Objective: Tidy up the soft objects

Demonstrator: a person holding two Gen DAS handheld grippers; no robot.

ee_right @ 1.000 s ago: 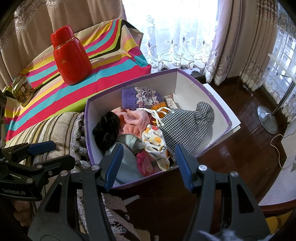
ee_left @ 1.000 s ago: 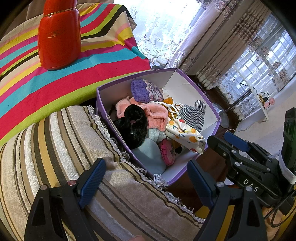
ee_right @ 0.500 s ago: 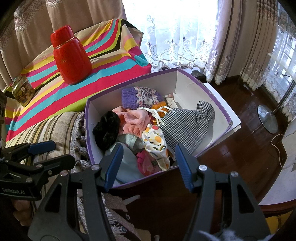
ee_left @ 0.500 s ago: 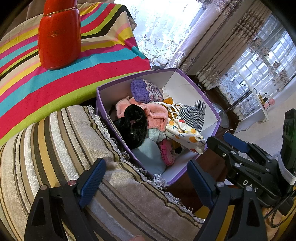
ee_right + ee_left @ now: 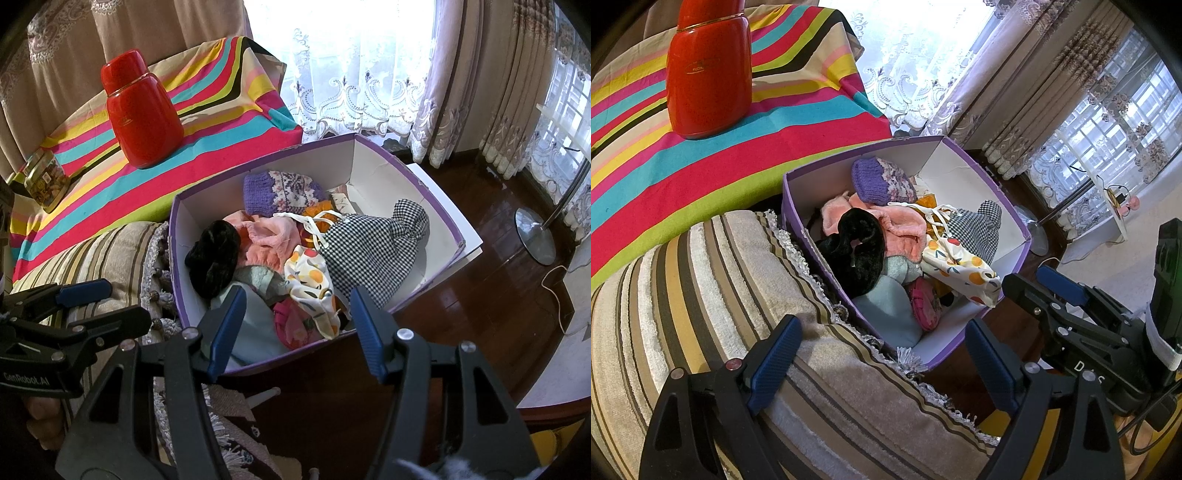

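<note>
Left tongs (image 5: 882,354) hang spread and empty over the striped cushion (image 5: 701,295), beside the purple box (image 5: 177,221). Inside it the soft things lie heaped: black scrunchie (image 5: 214,258), pink fleece (image 5: 266,240), fruit-print pouch (image 5: 314,284), gingham bag (image 5: 369,243). Right tongs (image 5: 297,332) hover spread above the near rim, apparently lined up to pick one out.

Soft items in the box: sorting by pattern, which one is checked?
The black-and-white gingham pouch, at the box's right side; no other item is checked.
</note>
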